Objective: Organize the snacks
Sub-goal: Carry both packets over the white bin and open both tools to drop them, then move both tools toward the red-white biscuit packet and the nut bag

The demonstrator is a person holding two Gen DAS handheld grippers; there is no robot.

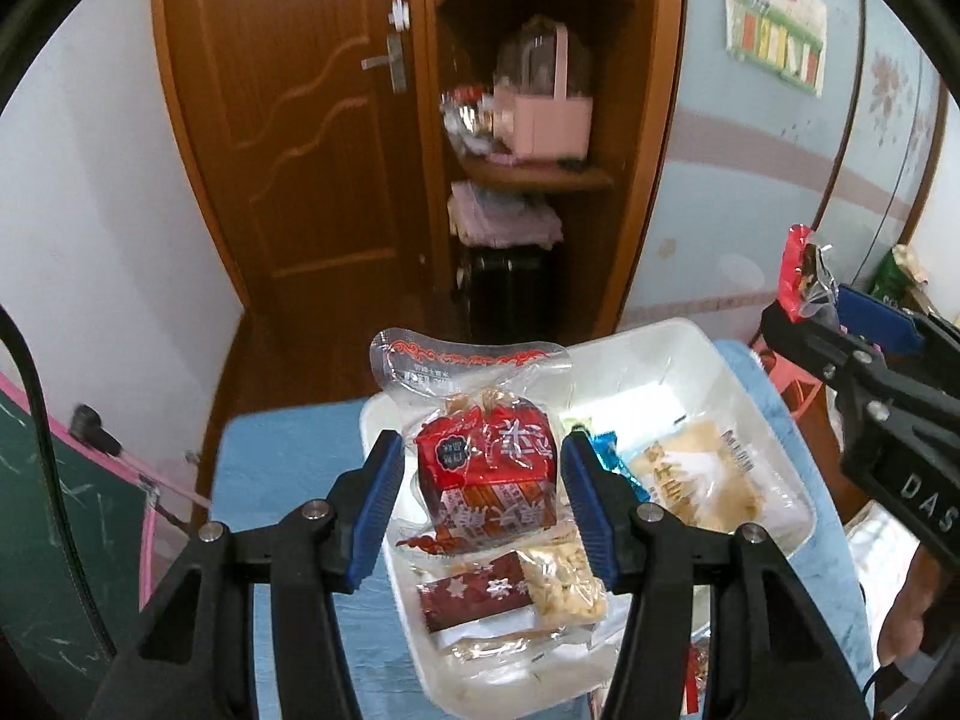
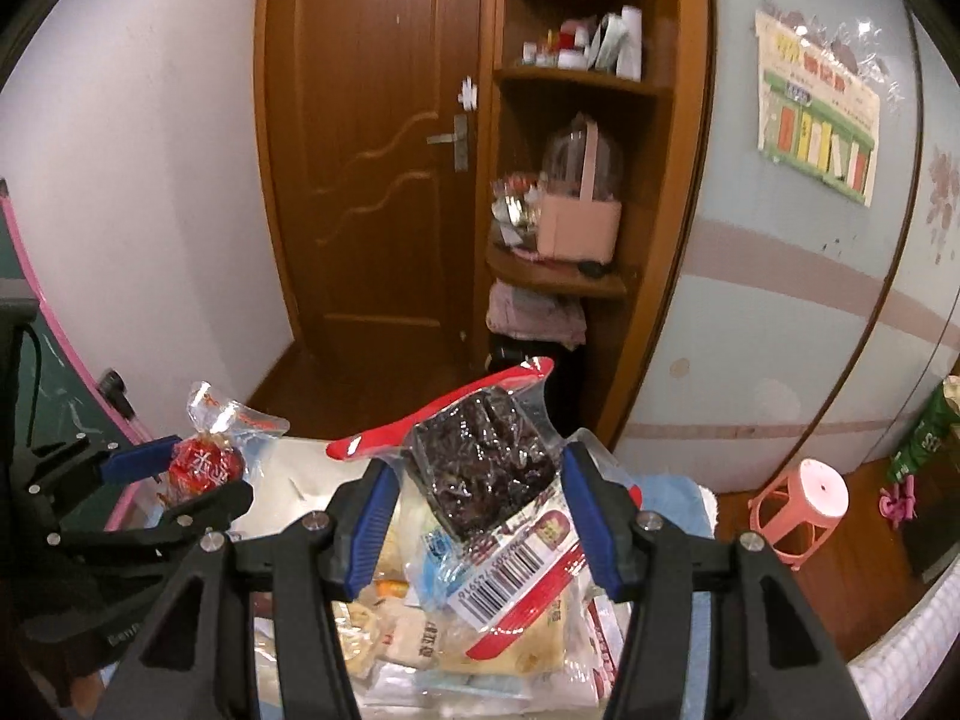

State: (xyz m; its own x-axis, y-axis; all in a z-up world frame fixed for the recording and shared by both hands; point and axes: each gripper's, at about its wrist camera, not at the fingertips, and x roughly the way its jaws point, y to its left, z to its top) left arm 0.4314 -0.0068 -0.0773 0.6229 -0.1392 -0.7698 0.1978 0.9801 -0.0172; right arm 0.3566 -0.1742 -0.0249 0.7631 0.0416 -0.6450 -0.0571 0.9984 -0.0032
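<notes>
Both grippers carry snack packets above a white tray (image 1: 708, 354) that sits on a blue cloth (image 1: 282, 468).

Left gripper (image 1: 480, 501): its blue pads (image 1: 375, 501) stand on either side of a red packet (image 1: 486, 480) with a clear, sealed top, and the packet hangs between them, held up off the tray. In the right wrist view the same gripper (image 2: 180, 474) shows from the side, at the left, with the red packet (image 2: 204, 468) pinched between its fingers.

Right gripper (image 2: 480, 510): it grips a clear packet (image 2: 486, 480) with dark contents, a red edge and a barcode label, tilted, with its red edge up and to the left. In the left wrist view this gripper (image 1: 822, 312) comes in from the right, with the packet's end (image 1: 804, 276) sticking up past its fingers.

Inside the tray lie more snacks: a dark red bar (image 1: 474, 597) with white flakes printed on it, a pale puffed bar (image 1: 567, 585) just beside it, a blue wrapper (image 1: 606, 450) and a yellowish bag (image 1: 696, 480) toward the right wall.

Behind stand a brown door (image 1: 300, 120), wooden shelves (image 1: 540, 174) with a pink box (image 1: 549, 120), and a pink stool (image 2: 804, 498) on the floor at right.
</notes>
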